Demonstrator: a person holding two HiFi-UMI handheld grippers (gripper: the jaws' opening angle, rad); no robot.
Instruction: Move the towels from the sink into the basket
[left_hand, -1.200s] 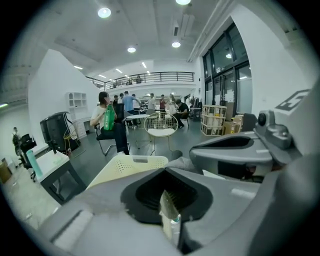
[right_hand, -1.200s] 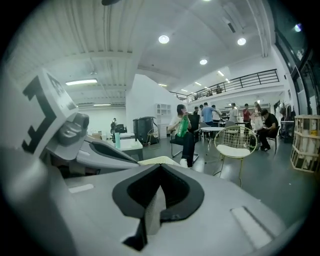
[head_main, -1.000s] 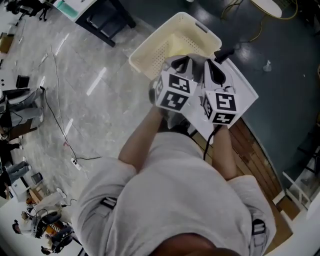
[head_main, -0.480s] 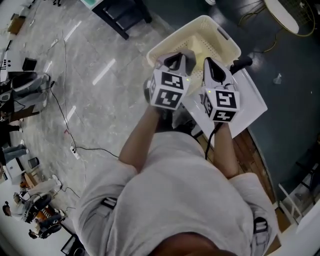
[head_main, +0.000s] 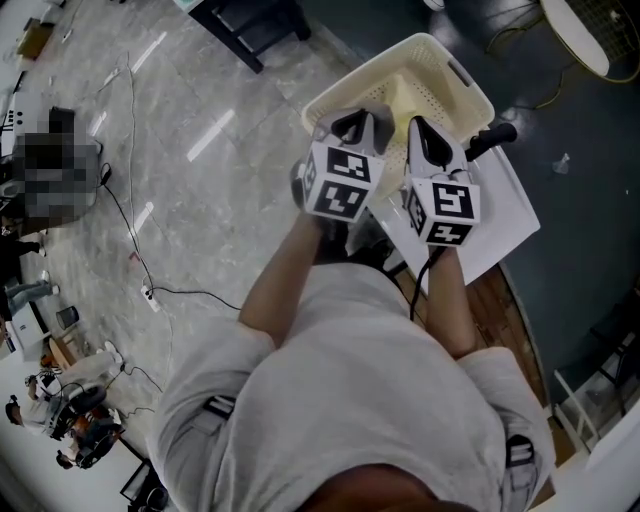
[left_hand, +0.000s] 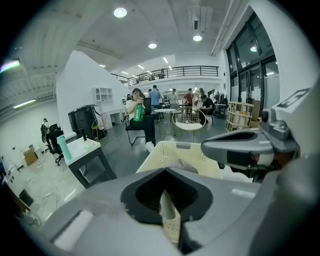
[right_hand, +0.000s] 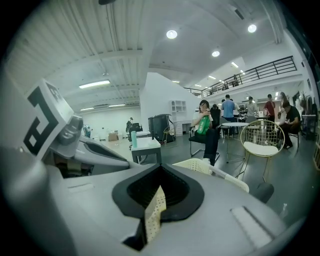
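Now, with left hand-held gripper and right hand-held gripper each clamped on a pale dotted strip, seemingly towel, carry straight ahead. Lower into the basket just beyond, equally near both.

No legible text; only square markers on left cube and right cube.

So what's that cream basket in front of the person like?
The basket is a cream, rectangular tub that looks like plastic, its walls dotted with small holes, with a thick rim and a slot handle in one end. It stands upright and open, apparently on the floor. Something pale lies inside; what it is can't be made out. Its near side is hidden.
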